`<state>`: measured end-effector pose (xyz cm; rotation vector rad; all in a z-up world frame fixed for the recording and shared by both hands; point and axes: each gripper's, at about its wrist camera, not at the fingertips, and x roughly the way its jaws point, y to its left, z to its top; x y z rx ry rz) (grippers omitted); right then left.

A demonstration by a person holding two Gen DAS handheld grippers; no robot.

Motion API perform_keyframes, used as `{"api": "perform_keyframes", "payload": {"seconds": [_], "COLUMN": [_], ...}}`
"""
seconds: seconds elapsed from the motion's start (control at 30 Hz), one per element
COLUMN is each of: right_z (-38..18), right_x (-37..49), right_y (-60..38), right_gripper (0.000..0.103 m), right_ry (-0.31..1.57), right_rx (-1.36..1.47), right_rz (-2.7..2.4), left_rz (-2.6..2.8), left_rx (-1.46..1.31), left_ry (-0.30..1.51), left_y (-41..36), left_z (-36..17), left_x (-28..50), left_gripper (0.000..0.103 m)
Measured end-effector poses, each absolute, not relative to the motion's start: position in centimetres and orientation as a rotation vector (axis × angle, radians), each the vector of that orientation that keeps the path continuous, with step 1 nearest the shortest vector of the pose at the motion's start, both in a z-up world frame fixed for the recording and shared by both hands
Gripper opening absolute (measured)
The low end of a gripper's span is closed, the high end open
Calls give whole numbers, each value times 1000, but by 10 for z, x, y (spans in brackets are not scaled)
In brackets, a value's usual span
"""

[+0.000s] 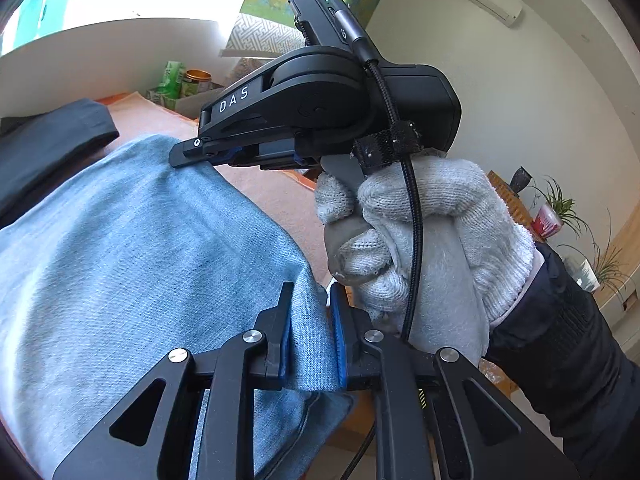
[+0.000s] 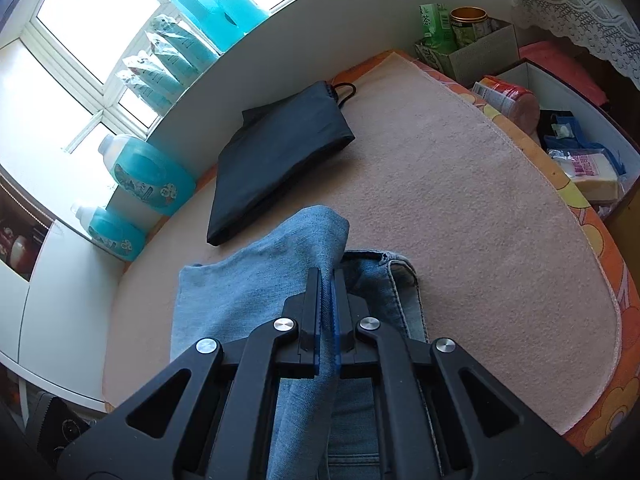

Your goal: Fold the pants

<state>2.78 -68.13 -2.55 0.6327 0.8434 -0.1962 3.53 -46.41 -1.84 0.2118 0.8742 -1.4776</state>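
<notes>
A: Pants (image 2: 256, 280)? Blue denim cloth, soft, a bit faded, matt. Thick stitched hem.

B: And the mat (image 2: 460, 200) under them?

A: Pink cloth, fuzzy, rough like a towel.

B: Grippers?

A: Left gripper (image 1: 308, 332) + right gripper (image 2: 328, 316): black plastic, matt, w/ shiny round metal pins. Blue pads look like ribbed rubber.

B: Glove (image 1: 432, 240)?

A: White knit cloth, fuzzy. Dark bag (image 2: 276, 152): smooth thin cloth. Bottles (image 2: 148, 176): clear, glossy plastic.

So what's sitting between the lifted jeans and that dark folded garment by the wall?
Nothing: in the right wrist view only bare beige towel separates the light-blue denim pants from the dark navy folded garment.
</notes>
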Motion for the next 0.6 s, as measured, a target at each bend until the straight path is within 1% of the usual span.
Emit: {"api": "perform_keyframes", "payload": {"seconds": [0.07,0.13,0.17,0.2,0.23,0.33,0.5,0.6], "right_z": [-28,-28,-25,-21,-17,0,23,30], "right_x": [29,25,23,19,15,-1,-42,-66], "right_y": [-683,-687,-689,-690,-690,-689,-667,-638], "right_gripper": [4,5,6,10,10,10,19,21], "right_ry": [856,846,836,831,822,794,755,734], "right_rx": [614,618,617,609,598,588,534,501], "right_rz": [-211,-232,-247,-265,-280,-300,-329,-306], "left_rz": [-1481,-1492,-1495,-1496,-1500,-1510,-1507,-1482], "left_rx": [217,223,236,248,253,259,257,244], "left_ry": [886,881,875,871,865,842,801,772], "left_y": [-462,-458,-461,-458,-455,-447,-432,-412], "left_z": [-18,-17,-25,-24,-23,-19,-10,0], "left_x": [22,15,6,3,1,-1,16,35], "left_gripper": [18,23,25,31,35,35,35,35]}}
